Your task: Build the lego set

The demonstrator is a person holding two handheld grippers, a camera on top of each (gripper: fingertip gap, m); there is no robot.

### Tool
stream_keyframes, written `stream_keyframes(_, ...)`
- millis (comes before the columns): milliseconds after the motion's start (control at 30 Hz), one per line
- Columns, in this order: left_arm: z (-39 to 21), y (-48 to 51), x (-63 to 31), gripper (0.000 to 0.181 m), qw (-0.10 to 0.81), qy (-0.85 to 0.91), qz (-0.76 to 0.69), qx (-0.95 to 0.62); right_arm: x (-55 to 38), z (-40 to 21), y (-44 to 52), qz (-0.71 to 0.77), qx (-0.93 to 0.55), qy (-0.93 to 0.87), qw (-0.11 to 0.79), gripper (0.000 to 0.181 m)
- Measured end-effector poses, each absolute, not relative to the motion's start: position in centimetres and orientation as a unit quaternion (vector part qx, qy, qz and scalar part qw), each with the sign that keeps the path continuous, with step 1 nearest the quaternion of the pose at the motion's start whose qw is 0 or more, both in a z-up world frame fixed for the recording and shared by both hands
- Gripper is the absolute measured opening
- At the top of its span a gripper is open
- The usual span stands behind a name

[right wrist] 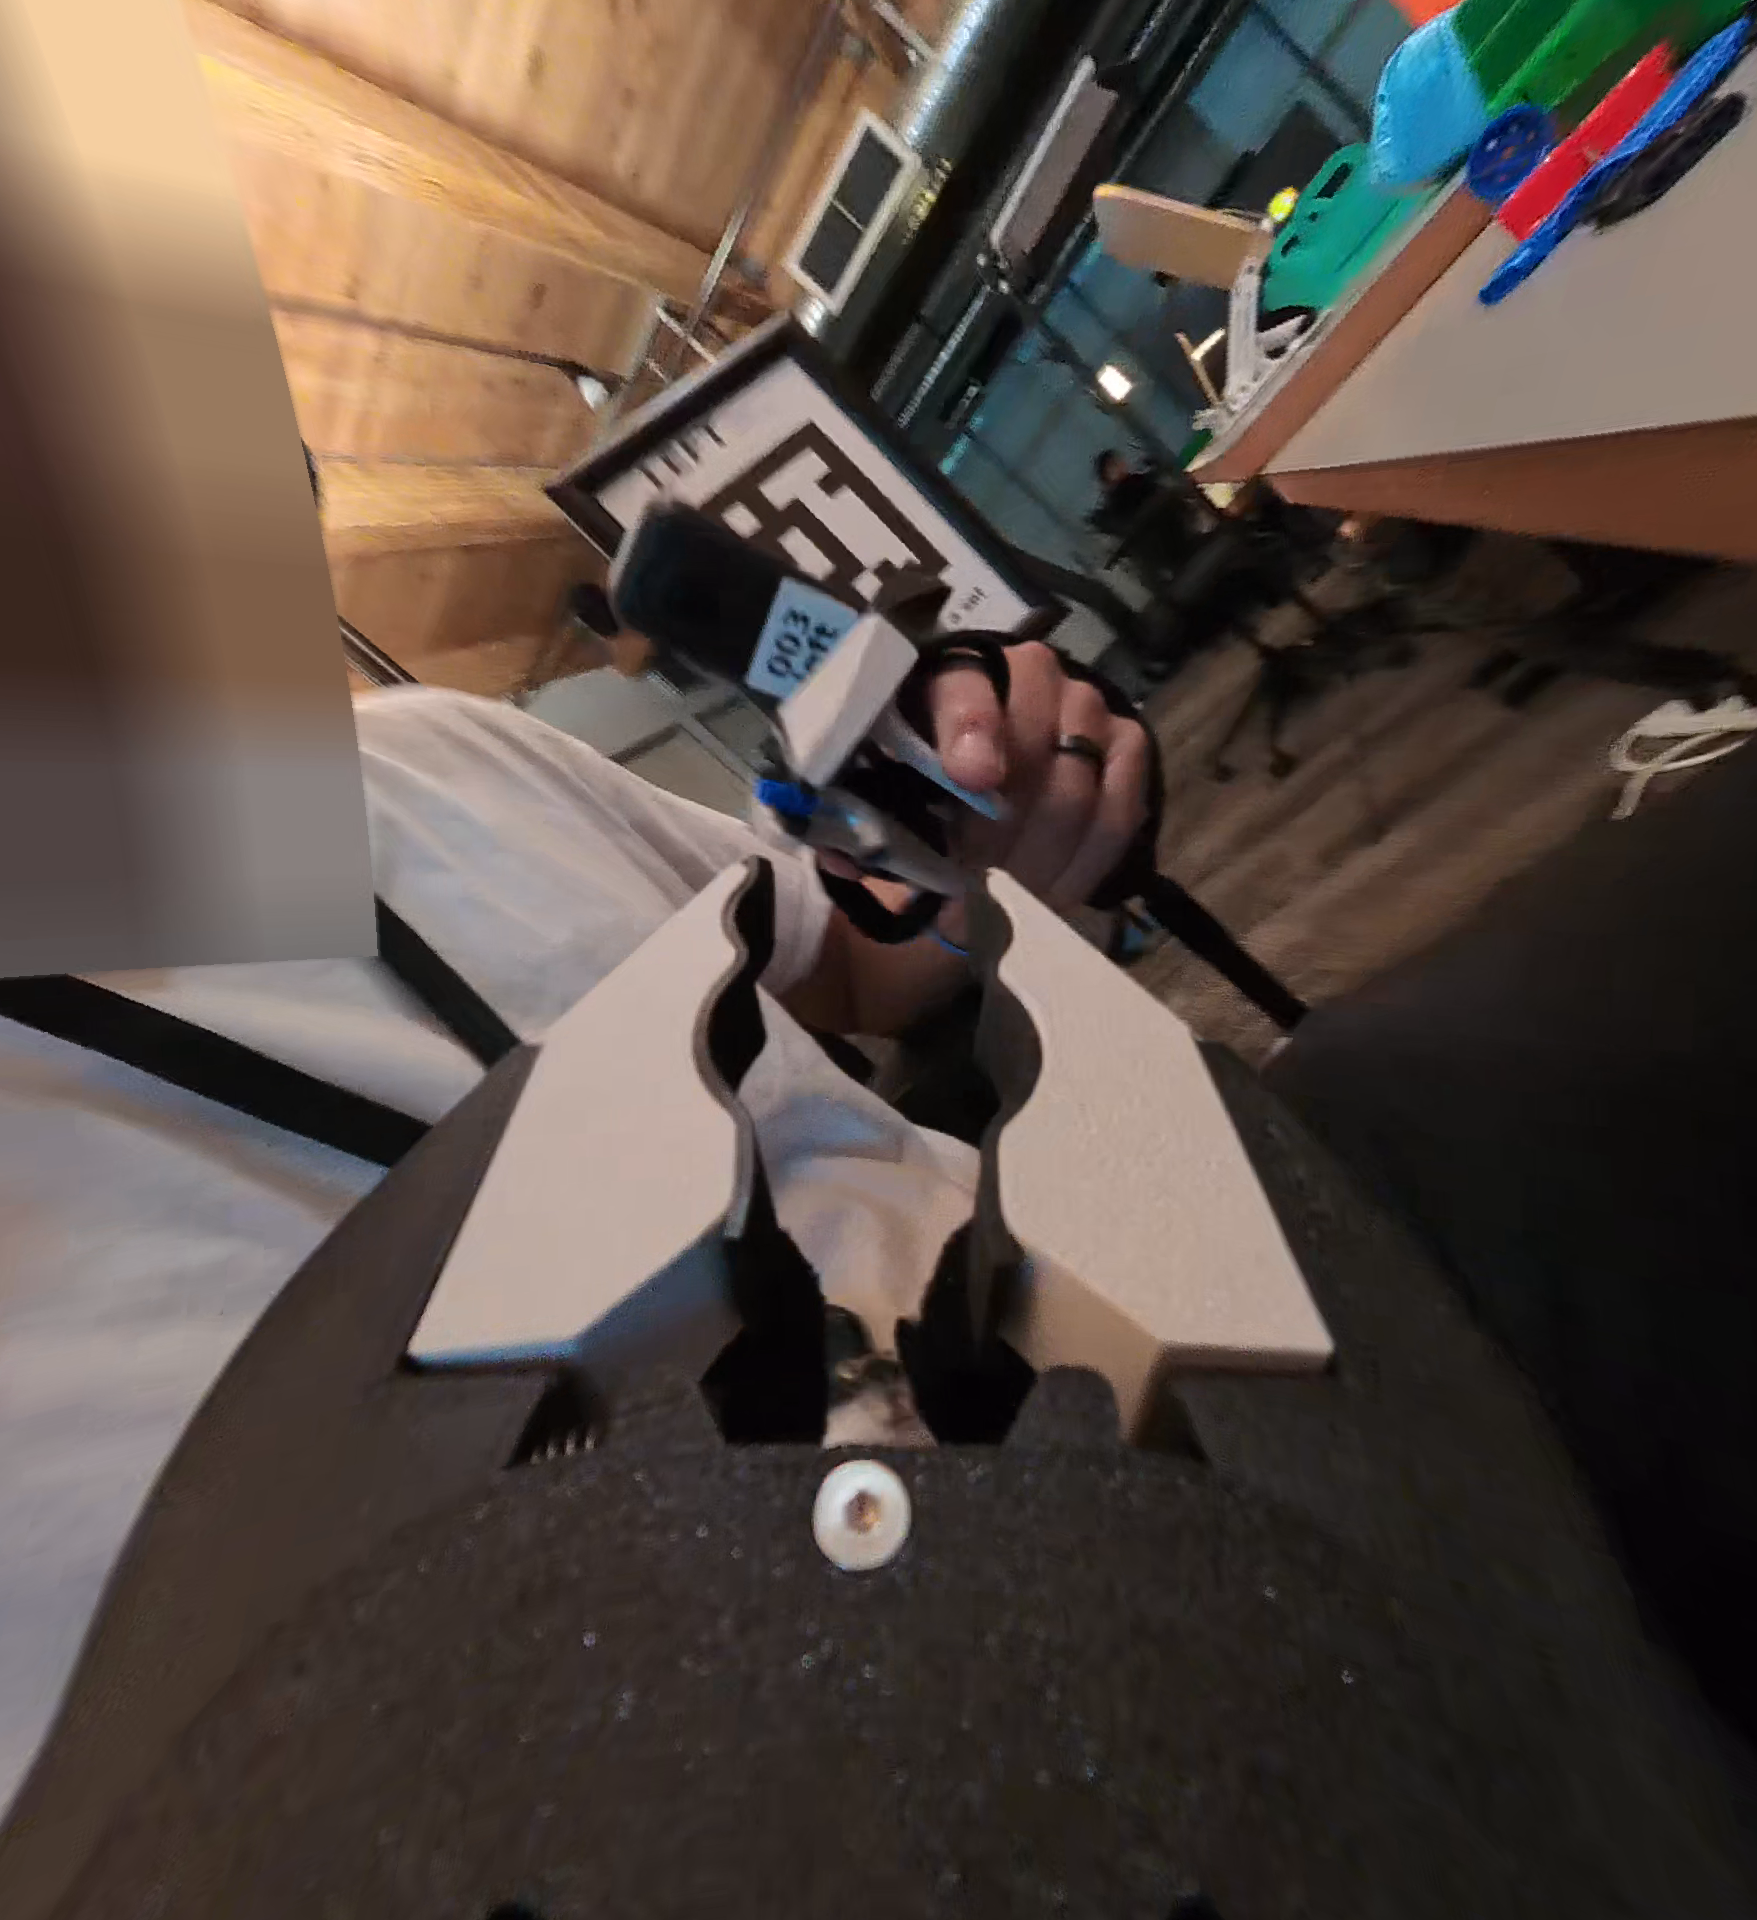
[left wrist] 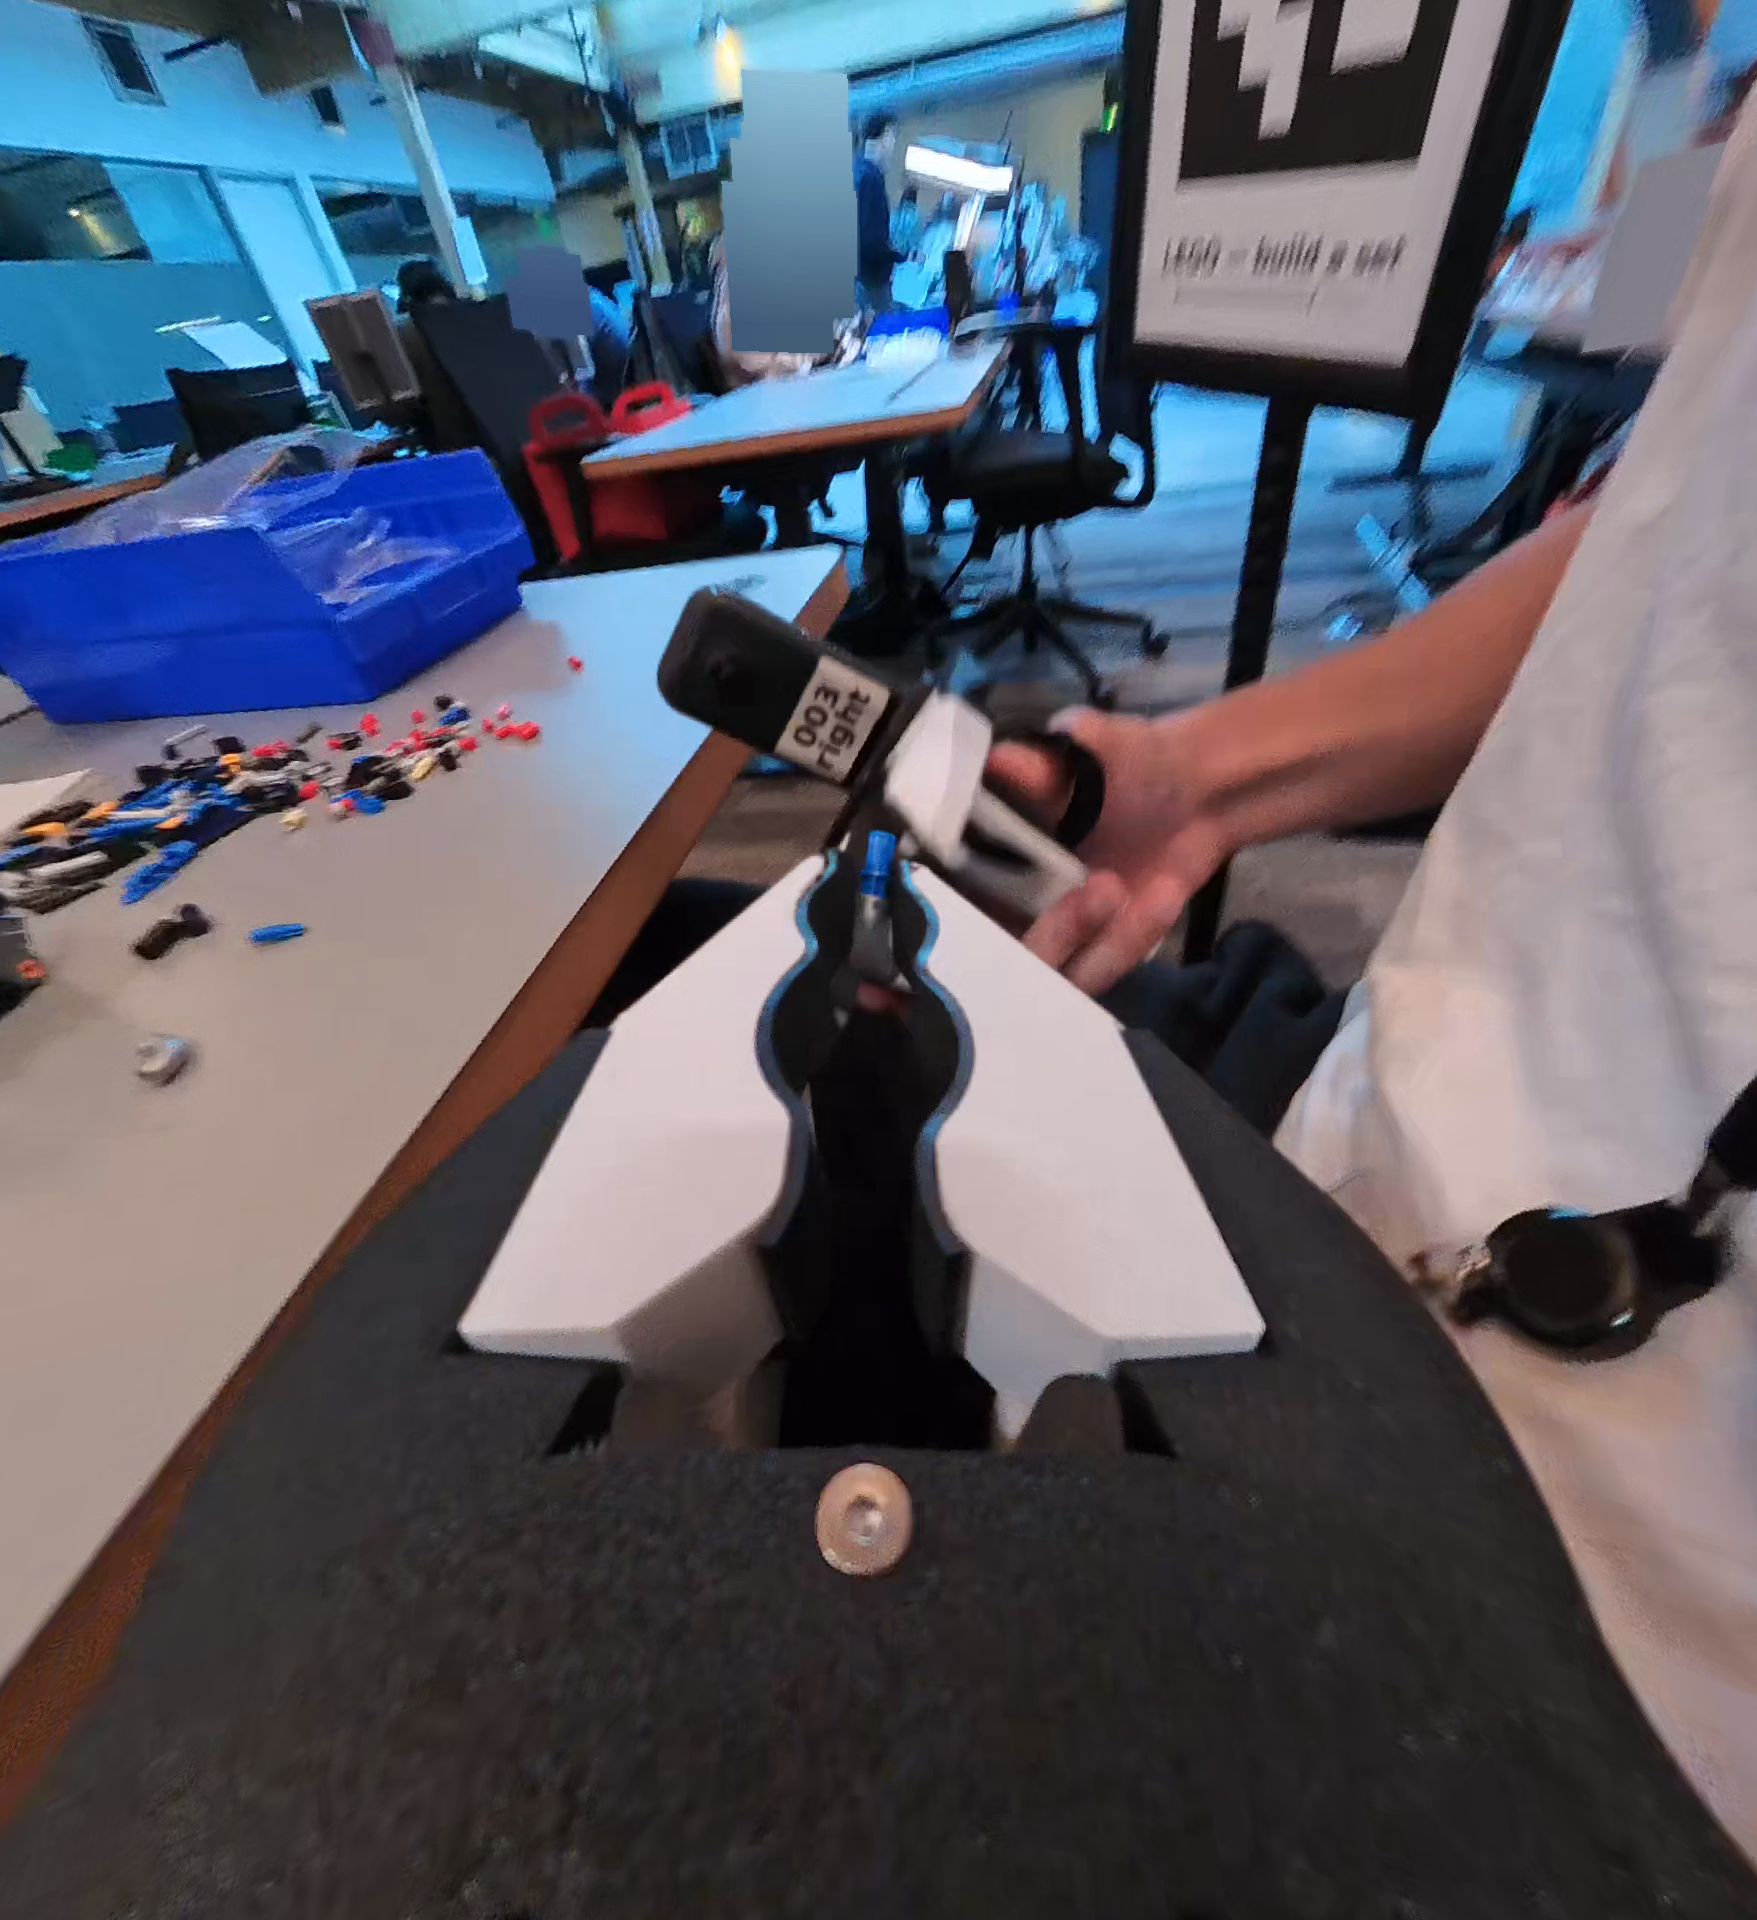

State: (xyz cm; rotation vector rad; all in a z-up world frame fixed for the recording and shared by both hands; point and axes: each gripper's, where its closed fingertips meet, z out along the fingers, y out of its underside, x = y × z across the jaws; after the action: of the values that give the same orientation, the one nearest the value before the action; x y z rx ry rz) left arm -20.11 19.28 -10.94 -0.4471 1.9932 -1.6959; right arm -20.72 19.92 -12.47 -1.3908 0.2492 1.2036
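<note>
In the left wrist view, a grey table [left wrist: 354,1039] in an open office carries one blue bin [left wrist: 261,592] and a scatter of loose lego pieces [left wrist: 261,790], too many to count. The left gripper [left wrist: 869,914] is off the table's edge, its two fingers clamped on one small grey-and-blue lego part [left wrist: 876,904].

In the right wrist view, tilted toward wooden walls, the right gripper [right wrist: 869,935] has its two fingers apart, holding nothing. The same lego part [right wrist: 822,816] shows just beyond, in the other gripper.
</note>
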Motion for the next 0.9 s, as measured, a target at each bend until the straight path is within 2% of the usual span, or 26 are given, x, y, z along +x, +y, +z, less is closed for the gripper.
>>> stream_keyframes(200,-9.2,19.8,-20.0,0.005,0.112,0.638,-0.72,-0.25,-21.4,-11.3,21.0,0.311,-0.662,0.015,0.682,0.033)
stream_keyframes(367,-8.8,19.9,-19.6,0.005,0.033,0.579,-0.761,-0.291,-21.2,-10.8,21.7,0.244,-0.676,0.012,0.695,0.028)
stream_keyframes(467,-9.2,19.2,-19.6,0.005,0.026,0.587,-0.755,-0.29,-21.2,-10.6,21.5,0.234,-0.673,0.015,0.701,0.009)
stream_keyframes(667,-10.2,18.6,-20.1,0.005,0.017,0.615,-0.737,-0.28,-21.5,-11.7,20.8,0.247,-0.707,-0.002,0.662,0.007)
stream_keyframes(900,-10.0,18.3,-20.7,0.006,0.004,0.62,-0.739,-0.263,-22.1,-11.5,20.4,0.296,-0.694,0.003,0.656,0.007)
